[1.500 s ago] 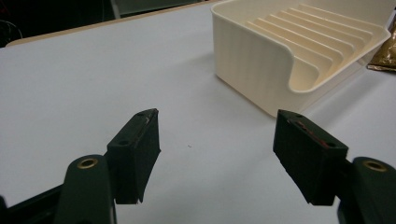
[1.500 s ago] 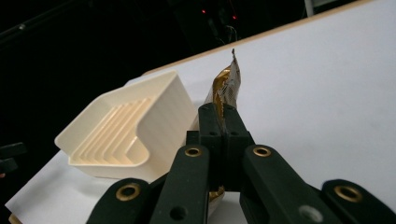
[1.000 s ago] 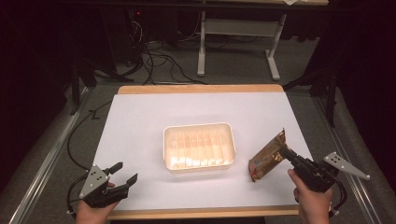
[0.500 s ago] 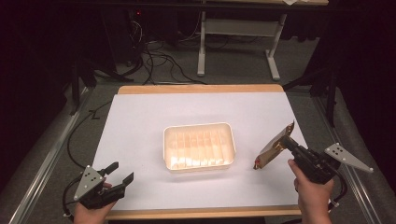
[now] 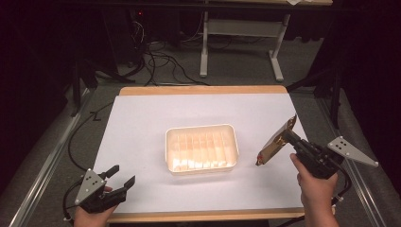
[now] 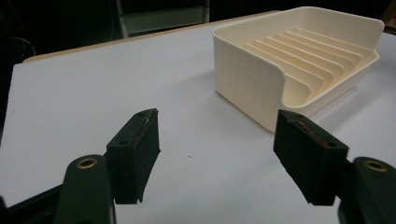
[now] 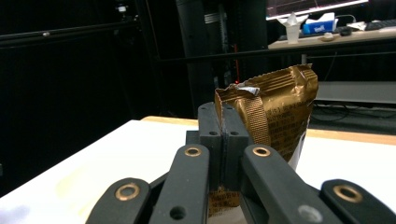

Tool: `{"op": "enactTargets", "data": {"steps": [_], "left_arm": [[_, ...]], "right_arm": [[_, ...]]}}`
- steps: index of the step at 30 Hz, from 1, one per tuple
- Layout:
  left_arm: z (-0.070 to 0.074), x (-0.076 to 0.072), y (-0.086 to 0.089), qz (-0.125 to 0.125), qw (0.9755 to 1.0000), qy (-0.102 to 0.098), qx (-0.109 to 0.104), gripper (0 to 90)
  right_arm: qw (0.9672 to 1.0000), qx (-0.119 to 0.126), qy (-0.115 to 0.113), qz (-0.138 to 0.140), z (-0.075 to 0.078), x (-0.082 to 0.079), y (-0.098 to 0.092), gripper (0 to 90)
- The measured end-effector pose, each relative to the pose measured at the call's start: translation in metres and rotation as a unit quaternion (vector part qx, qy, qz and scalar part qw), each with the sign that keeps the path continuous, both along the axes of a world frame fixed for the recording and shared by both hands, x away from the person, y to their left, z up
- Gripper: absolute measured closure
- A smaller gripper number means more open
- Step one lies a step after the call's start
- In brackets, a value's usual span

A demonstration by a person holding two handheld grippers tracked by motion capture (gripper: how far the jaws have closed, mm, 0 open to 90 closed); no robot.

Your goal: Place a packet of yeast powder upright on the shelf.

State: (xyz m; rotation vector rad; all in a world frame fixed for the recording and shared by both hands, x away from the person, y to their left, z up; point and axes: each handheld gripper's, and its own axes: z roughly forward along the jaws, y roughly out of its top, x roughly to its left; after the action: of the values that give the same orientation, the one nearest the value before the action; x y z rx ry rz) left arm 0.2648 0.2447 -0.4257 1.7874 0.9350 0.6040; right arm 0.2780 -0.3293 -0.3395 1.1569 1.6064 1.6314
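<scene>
The gold snack packet [image 5: 276,141] hangs in the air to the right of the cream tray [image 5: 201,166], pinched at one edge by the right gripper [image 5: 289,138]. That thin hold could slip and drop it on the table. The left gripper [image 5: 120,176] sits spread and empty near the front left corner.

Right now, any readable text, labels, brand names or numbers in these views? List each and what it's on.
Nothing can be read.
Gold foil snack packet, clamped in the right gripper: lines of small dark print, too blurred to read.
Cream ribbed plastic tray: no markings visible.
Left gripper, white table cover: no text.
Blue box on the far desk: any print too small to tell.
</scene>
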Motion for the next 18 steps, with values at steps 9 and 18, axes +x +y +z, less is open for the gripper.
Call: {"op": "enactTargets", "data": {"steps": [9, 18], "left_arm": [[0.0, 0.001, 0.002, 0.0, 1.0, 0.0, 0.003, 31.8], [0.0, 0.001, 0.002, 0.0, 1.0, -0.002, 0.003, 31.8]], "right_arm": [[0.9994, -0.013, -0.018, 0.028, 0.018, 0.004, 0.01, 90.0], [0.9975, -0.019, -0.029, 0.062, 0.036, 0.006, 0.033, 90.0]]}}
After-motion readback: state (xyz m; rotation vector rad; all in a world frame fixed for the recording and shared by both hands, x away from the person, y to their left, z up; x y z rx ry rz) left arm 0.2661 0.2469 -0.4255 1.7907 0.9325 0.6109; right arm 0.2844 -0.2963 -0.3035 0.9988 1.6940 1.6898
